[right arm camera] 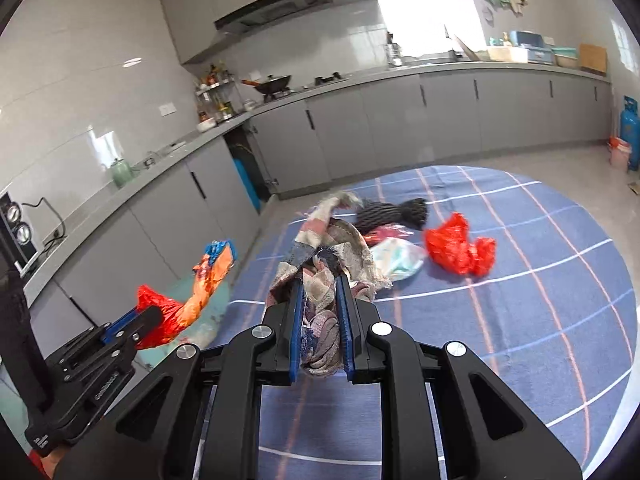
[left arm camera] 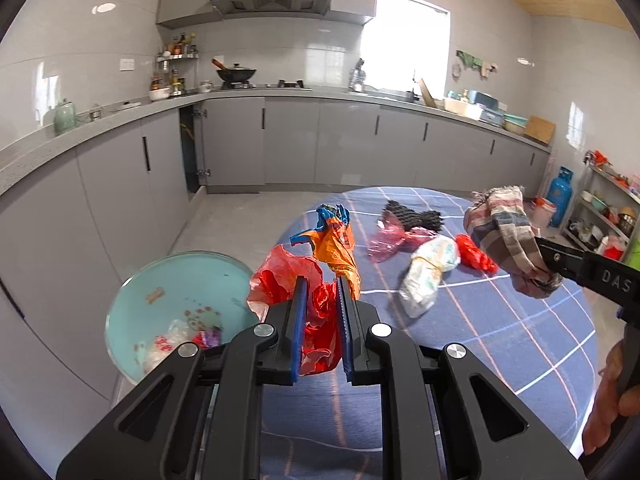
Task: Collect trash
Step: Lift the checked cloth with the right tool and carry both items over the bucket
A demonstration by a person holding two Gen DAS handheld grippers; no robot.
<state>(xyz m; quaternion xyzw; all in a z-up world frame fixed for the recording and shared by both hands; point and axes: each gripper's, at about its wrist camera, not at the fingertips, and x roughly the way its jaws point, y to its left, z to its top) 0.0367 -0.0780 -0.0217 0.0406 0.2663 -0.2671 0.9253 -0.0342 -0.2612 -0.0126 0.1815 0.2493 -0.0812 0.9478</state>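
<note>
My left gripper [left arm camera: 321,280] is shut on a crumpled red and orange plastic bag [left arm camera: 320,252] and holds it at the table's left edge, beside a teal trash bin [left arm camera: 176,280]. It also shows in the right wrist view [right arm camera: 132,322]. My right gripper [right arm camera: 320,280] is shut on a plaid cloth rag [right arm camera: 324,256], lifted above the table; the rag shows in the left wrist view [left arm camera: 508,232]. On the blue checked tablecloth [right arm camera: 520,320] lie a red bag [right arm camera: 460,246], a white wrapper [right arm camera: 400,256], a black mesh piece [right arm camera: 392,210] and a pink bag [left arm camera: 396,238].
The bin [right arm camera: 208,320] stands on the floor left of the table and holds some scraps. Grey cabinets [left arm camera: 280,140] line the far walls. A blue gas cylinder [right arm camera: 630,128] and a pink bucket [right arm camera: 619,154] stand at the right.
</note>
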